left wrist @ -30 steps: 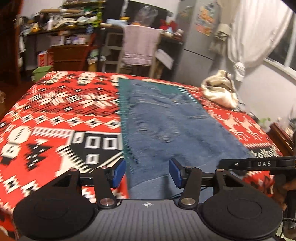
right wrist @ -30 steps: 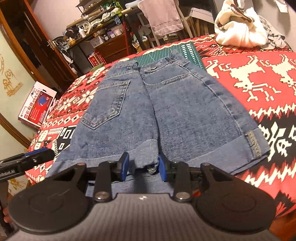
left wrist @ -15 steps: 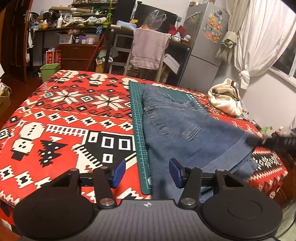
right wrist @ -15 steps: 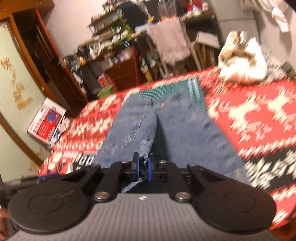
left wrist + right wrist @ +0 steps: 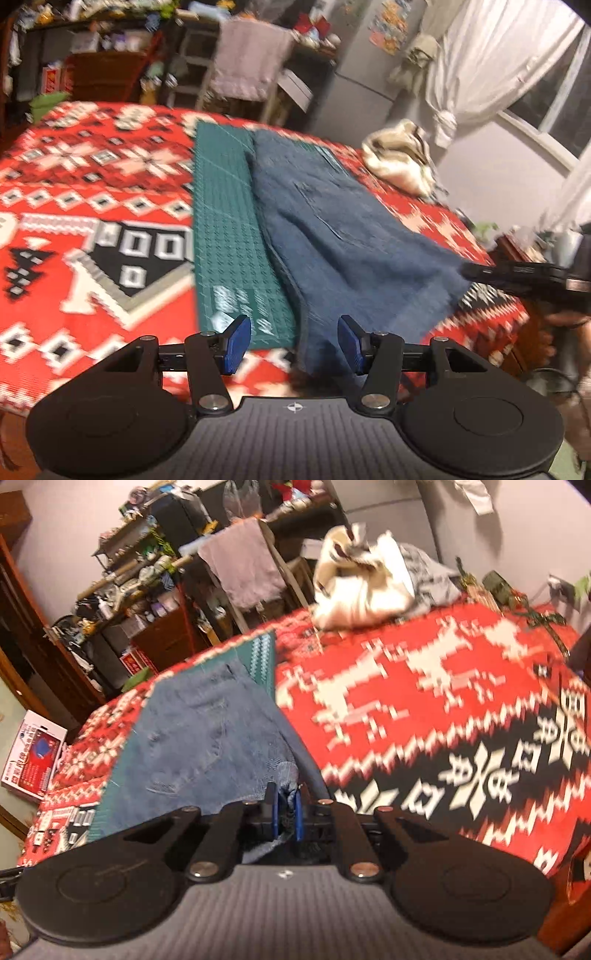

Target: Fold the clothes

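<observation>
Both views are smeared by motion, so seams and pocket lines on the denim shorts (image 5: 343,236) are hard to make out, and their near hem drops out of sight behind the left claw (image 5: 293,341). There is one pair of shorts, one green cutting mat (image 5: 229,236) and one cream bundle of cloth (image 5: 399,162) at the far side. The shorts are blue denim, lying on the mat on the red patterned bed cover (image 5: 92,192), with one leg seemingly folded over the other and its hem lifted off the surface. The left claw is spread wide and grips nothing, poised just over the near edge. The right claw (image 5: 286,816) is pinched nearly closed on a bunched corner of the hem.
</observation>
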